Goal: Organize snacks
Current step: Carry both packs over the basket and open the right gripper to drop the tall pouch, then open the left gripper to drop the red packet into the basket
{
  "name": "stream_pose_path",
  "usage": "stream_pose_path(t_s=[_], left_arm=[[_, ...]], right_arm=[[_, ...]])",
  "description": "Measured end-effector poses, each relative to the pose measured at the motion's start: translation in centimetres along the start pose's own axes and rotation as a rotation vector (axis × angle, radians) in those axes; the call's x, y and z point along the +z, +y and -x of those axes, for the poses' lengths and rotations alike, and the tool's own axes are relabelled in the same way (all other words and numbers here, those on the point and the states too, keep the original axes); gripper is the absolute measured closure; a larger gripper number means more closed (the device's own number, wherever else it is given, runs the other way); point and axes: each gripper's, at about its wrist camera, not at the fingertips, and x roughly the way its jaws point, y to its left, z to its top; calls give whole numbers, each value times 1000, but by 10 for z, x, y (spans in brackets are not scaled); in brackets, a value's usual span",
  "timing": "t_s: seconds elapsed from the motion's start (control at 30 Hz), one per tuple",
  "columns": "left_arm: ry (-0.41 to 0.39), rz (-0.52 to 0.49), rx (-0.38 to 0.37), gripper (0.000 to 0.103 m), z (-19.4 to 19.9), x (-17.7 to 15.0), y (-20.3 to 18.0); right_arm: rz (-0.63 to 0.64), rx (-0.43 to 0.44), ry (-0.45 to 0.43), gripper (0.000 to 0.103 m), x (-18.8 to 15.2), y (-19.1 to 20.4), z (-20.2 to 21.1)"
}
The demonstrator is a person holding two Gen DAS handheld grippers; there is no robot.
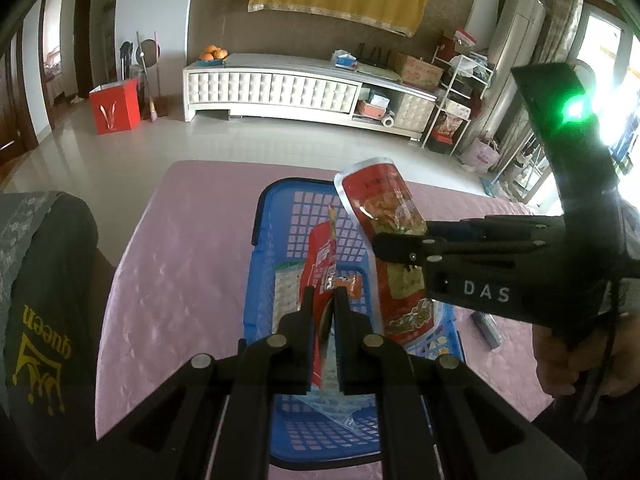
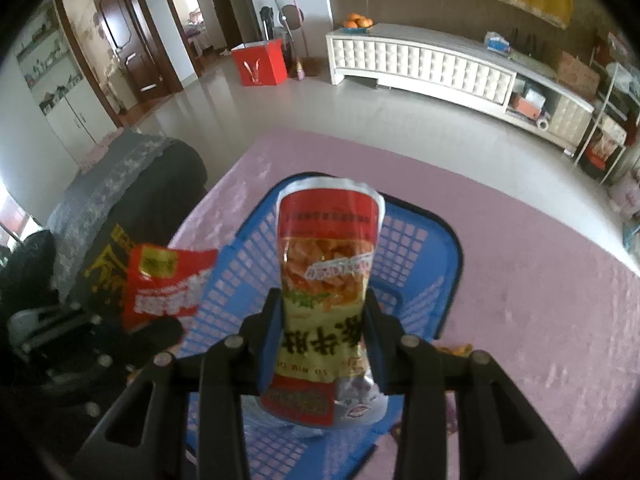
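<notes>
Left claw (image 1: 324, 294) pinching red packet (image 1: 320, 268), blue basket (image 1: 264, 220)

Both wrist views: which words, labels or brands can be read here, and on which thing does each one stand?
"DAS": on the right gripper, white letters on its black body.
"queen": yellow, on the dark cloth beside the table.
Tall snack packet in the right gripper: large Chinese characters, too blurred to read.
Red snack packet in the left gripper: print too blurred.

Blue basket (image 1: 264, 216) mouth open ahead; right tongs (image 1: 394, 246) crowd its right side.
</notes>
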Motion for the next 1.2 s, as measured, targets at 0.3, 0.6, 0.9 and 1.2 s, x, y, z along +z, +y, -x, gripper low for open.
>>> stream_pose_path(t_s=[0.3, 0.6, 0.9, 1.2], left_arm=[[7, 7, -1, 96, -2, 2, 6], [18, 15, 6, 96, -2, -1, 7], [30, -22, 13, 96, -1, 2, -13], [64, -67, 11, 96, -20, 9, -39]], right_arm=[[-69, -48, 69, 56, -5, -7, -27], [-23, -188, 36, 12, -17, -10, -2], [-40, -139, 33, 11, -30, -24, 17], [-58, -144, 22, 11, -44, -50, 26]])
